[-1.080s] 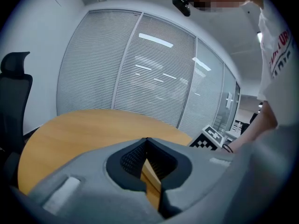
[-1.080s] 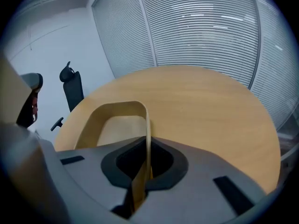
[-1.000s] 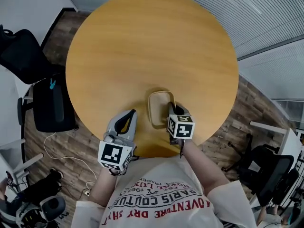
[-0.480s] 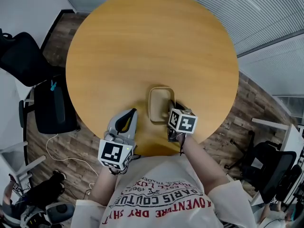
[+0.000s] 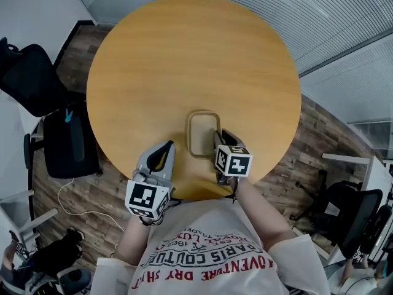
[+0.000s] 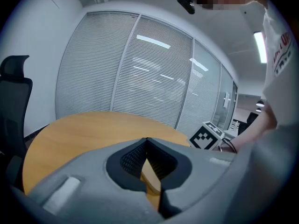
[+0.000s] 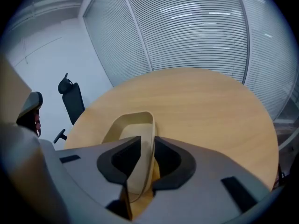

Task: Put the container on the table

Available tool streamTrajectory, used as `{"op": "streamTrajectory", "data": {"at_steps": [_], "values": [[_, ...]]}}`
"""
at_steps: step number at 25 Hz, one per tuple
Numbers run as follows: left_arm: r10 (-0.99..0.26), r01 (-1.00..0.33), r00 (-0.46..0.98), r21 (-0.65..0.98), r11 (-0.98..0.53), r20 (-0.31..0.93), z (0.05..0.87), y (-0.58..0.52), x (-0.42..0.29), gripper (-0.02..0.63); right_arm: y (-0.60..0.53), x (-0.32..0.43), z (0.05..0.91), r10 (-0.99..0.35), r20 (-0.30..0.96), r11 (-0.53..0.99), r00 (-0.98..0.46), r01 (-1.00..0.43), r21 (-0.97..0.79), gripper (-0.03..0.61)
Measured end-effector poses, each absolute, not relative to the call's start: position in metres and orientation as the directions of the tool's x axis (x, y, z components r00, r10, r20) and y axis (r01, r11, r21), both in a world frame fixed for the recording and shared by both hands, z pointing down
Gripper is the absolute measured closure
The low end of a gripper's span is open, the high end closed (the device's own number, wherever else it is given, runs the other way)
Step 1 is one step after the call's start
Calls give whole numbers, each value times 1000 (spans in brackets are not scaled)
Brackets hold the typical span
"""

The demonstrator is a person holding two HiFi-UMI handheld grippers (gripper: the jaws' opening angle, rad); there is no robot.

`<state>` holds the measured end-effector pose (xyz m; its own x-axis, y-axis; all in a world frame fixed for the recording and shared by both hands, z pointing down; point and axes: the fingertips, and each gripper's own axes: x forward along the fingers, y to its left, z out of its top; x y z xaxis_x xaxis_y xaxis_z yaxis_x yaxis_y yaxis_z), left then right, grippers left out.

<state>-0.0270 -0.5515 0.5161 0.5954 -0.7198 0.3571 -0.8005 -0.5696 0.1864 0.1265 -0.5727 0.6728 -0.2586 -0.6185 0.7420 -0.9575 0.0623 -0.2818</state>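
- Head view: a big round wooden table (image 5: pixel 184 54) fills most of the shot, plain light-orange top, with only the container (image 5: pixel 202 131) on it.
- The container is a shallow tan tray with rounded corners. It's at the near edge of the table, right in front of the person, long side pointing away.
- The right gripper (image 5: pixel 220 141) is clamped on the container's right-hand wall. In the right gripper view the thin wall runs straight between the two jaws, one inside the tray and one outside.
- Can't really tell if the bottom is flat on the wood or a hair above it.
- The left gripper (image 5: pixel 162 155) sits just left of the container, not touching it. In the left gripper view its jaws meet at the tips with nothing pinched.
- Room stuff: wood-plank floor (image 5: pixel 77 48) around the table, and glass walls with horizontal blinds (image 5: pixel 344 17) along the far side and the right.
- Two black office chairs (image 5: pixel 27 72) are off to the left, another chair (image 5: pixel 350 223) is lower right, and a white cable (image 5: pixel 73 201) trails over the floor.
- The person's white shirt (image 5: pixel 209 260) with red print is at the bottom.
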Motion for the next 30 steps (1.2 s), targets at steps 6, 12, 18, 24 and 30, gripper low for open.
{"op": "streamTrajectory", "data": {"at_steps": [6, 12, 18, 24, 30], "values": [[-727, -788, 612, 163, -594, 310, 498, -540, -28, 617, -567, 136, 623, -715, 668, 65, -208, -970, -233, 485], [-728, -771, 634, 137, -623, 260, 470, -519, -29, 617, -539, 143, 577, -780, 604, 40, -165, -976, -214, 567], [-724, -756, 652, 109, -646, 226, 454, -501, -35, 617, -516, 142, 537, -864, 480, 37, -150, -971, -236, 569], [-737, -756, 653, 95, -647, 174, 430, -485, -46, 617, -492, 140, 479, -946, 287, 93, -148, -976, -196, 569], [-758, -770, 637, 82, -633, 141, 418, -486, -61, 617, -476, 123, 445, -968, 183, 162, -174, -984, -79, 569]]}}
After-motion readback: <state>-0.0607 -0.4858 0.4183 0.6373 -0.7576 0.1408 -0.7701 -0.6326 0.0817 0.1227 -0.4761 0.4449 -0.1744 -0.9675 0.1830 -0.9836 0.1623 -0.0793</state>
